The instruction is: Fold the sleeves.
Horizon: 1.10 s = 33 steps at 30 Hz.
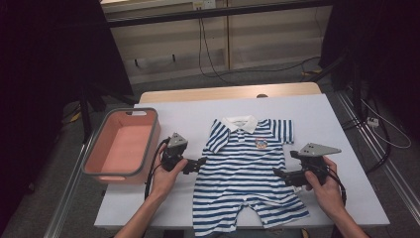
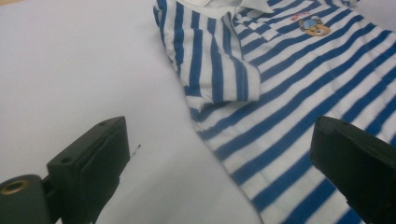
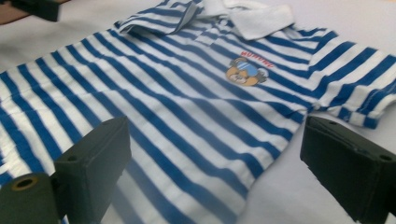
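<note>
A blue-and-white striped baby romper with a white collar and a small bear badge lies flat on the white table, collar away from me. My left gripper sits at the romper's left edge, just below the left sleeve, jaws wide open and empty. My right gripper is at the romper's right edge, jaws open over the striped cloth, holding nothing. The bear badge lies beyond the right jaws.
A pink bin with a grey rim stands on the table's left side, beside the left hand. Cables trail on the floor behind the table. Bare white tabletop lies left of the romper.
</note>
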Each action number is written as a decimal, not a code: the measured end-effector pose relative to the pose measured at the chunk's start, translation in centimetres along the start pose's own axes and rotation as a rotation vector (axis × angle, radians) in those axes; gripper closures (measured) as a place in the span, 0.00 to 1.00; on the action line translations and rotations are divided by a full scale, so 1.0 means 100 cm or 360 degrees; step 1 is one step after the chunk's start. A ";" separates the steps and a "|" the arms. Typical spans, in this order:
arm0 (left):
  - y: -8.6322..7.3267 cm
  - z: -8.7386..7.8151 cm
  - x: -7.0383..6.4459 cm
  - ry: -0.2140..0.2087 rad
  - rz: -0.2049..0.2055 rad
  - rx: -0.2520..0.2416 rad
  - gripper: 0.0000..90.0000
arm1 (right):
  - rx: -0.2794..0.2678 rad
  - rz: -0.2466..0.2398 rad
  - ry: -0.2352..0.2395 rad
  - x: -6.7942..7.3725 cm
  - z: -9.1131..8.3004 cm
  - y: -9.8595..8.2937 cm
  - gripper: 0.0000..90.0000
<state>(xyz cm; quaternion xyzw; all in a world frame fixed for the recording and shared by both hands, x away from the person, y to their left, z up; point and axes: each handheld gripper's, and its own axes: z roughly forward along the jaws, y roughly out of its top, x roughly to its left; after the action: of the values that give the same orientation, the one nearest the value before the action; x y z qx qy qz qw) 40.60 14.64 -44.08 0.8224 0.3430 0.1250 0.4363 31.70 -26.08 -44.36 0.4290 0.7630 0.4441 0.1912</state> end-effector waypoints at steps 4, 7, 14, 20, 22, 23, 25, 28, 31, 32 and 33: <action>-0.007 -0.010 0.000 0.0040 0.0002 -0.0009 0.06 | 0.0027 0.0008 -0.0037 -0.005 0.001 0.004 0.10; -0.009 -0.016 -0.002 0.0054 -0.0020 -0.0008 0.06 | 0.0058 -0.0023 -0.0054 -0.008 0.002 0.007 0.09; -0.014 -0.030 -0.008 0.0050 0.0036 -0.0056 0.07 | 0.0091 -0.0051 -0.0129 -0.026 0.003 0.022 0.10; -0.022 -0.038 -0.014 0.0011 0.0024 -0.0025 0.07 | 0.0126 0.0035 -0.0194 -0.049 0.009 0.026 0.12; -0.025 -0.041 -0.017 0.0009 0.0026 -0.0029 0.07 | 0.0120 0.0062 -0.0197 -0.054 0.011 0.025 0.16; -0.026 -0.042 -0.018 0.0012 0.0018 -0.0029 0.07 | 0.0119 0.0071 -0.0200 -0.057 0.013 0.024 0.18; -0.028 -0.045 -0.021 0.0024 0.0026 -0.0019 0.07 | 0.0111 0.0085 -0.0204 -0.059 0.015 0.024 0.21; -0.034 -0.051 -0.026 0.0019 0.0050 -0.0019 0.07 | 0.0119 0.0087 -0.0205 -0.061 0.017 0.028 0.22; -0.040 -0.058 -0.029 0.0022 0.0048 -0.0032 0.07 | 0.0103 0.0104 -0.0210 -0.066 0.018 0.030 0.24; -0.042 -0.059 -0.028 0.0021 0.0052 -0.0033 0.07 | 0.0124 0.0105 -0.0219 -0.069 0.019 0.032 0.23; -0.045 -0.061 -0.028 0.0038 0.0052 -0.0030 0.07 | 0.0130 0.0107 -0.0237 -0.071 0.020 0.033 0.24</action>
<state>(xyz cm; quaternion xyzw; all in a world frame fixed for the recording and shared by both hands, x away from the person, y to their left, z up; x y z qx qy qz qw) 33.46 18.35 -43.81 0.8222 0.3335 0.1451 0.4378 38.65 -30.12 -43.28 0.4937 0.7493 0.3855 0.2148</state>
